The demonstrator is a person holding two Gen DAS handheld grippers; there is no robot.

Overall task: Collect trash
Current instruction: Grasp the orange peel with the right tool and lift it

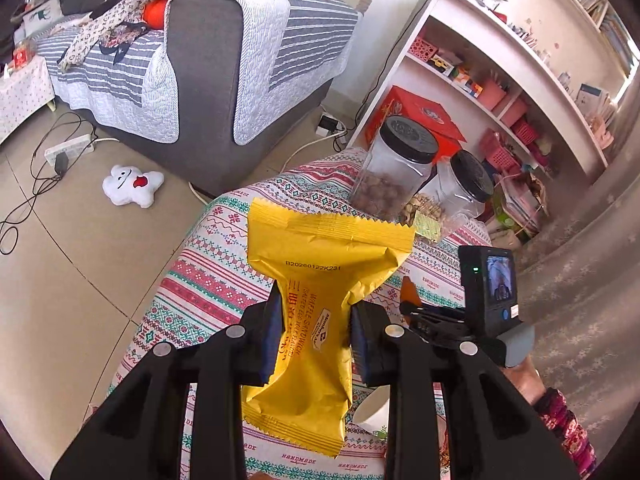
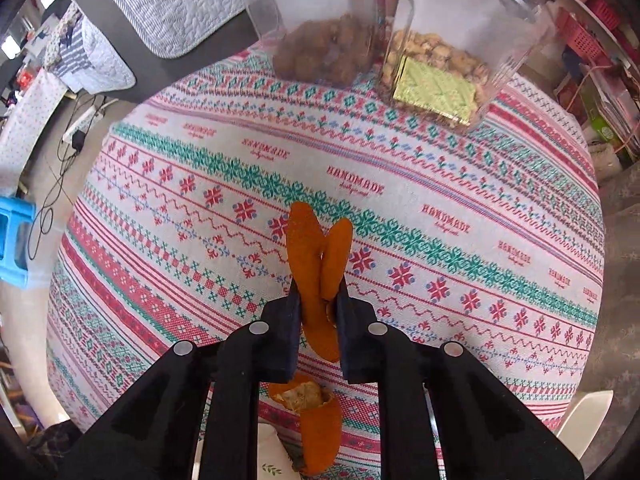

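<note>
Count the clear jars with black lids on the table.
2. The jar of brown balls stands at the table's far edge; the jar of pale nuts sits close beside it, to its right.

2 jars [image 2: 384, 40] side by side on the table [image 2: 500, 208], sofa [image 1: 208, 72] behind.

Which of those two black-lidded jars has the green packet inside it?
The right-hand jar, holding pale nuts with the green packet pressed against its wall. The left jar holds only darker brown round pieces, with no packet visible.
</note>
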